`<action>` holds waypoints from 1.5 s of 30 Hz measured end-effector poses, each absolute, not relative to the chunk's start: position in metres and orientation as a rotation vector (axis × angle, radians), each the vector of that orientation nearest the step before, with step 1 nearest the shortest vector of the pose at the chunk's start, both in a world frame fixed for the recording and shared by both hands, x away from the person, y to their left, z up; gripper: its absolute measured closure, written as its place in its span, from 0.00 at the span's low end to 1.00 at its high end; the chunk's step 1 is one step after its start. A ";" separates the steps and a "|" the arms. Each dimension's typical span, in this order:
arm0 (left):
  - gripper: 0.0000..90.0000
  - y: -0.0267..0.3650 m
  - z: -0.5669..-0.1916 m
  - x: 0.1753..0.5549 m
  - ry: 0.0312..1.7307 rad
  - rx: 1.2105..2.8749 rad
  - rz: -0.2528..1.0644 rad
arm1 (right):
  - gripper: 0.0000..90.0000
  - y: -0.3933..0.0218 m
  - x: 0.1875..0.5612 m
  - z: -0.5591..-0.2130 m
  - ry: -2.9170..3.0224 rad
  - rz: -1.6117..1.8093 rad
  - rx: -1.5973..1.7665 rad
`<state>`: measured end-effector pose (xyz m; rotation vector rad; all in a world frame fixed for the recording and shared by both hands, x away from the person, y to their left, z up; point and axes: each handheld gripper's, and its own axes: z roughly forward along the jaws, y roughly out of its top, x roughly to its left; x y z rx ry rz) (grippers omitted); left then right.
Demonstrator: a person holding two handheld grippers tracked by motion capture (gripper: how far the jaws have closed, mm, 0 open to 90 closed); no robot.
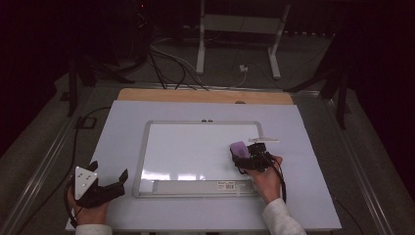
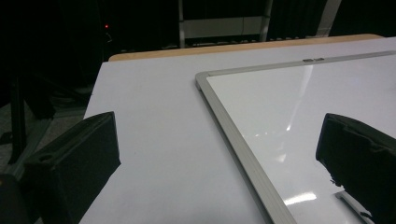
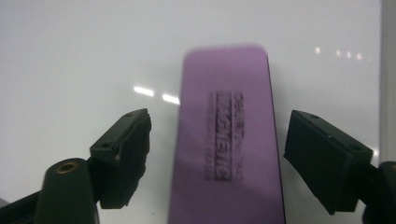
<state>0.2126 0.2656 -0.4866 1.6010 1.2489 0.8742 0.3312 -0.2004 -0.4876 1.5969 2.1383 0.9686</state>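
Note:
A purple magnetic eraser [image 1: 239,148] lies flat on the white surface of a framed whiteboard [image 1: 142,161], toward its right side. My right gripper [image 1: 246,159] reaches over it from the near side. In the right gripper view the eraser [image 3: 219,70] runs lengthwise between the jaws of the right gripper [image 3: 219,119], with a gap of bare board on either side, so the gripper is open. My left gripper [image 1: 108,171] rests open and empty on the table at the near left. In the left gripper view the left gripper [image 2: 217,135] straddles the whiteboard's frame [image 2: 233,135].
A white marker [image 1: 263,140] lies on the board just beyond the eraser. A label strip [image 1: 230,185] runs along the board's near edge. The white table top [image 1: 313,186] has a wooden far edge [image 1: 205,95]. Cables and metal stands fill the dark floor behind.

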 end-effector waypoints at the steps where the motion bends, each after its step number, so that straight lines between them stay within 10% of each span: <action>1: 0.00 0.265 -0.487 0.213 1.247 1.602 0.874 | 0.24 -0.200 0.329 -0.485 2.132 0.987 1.569; 45: 0.00 0.265 -0.486 0.212 1.247 1.603 0.876 | 0.42 -0.200 0.334 -0.484 2.186 0.826 1.457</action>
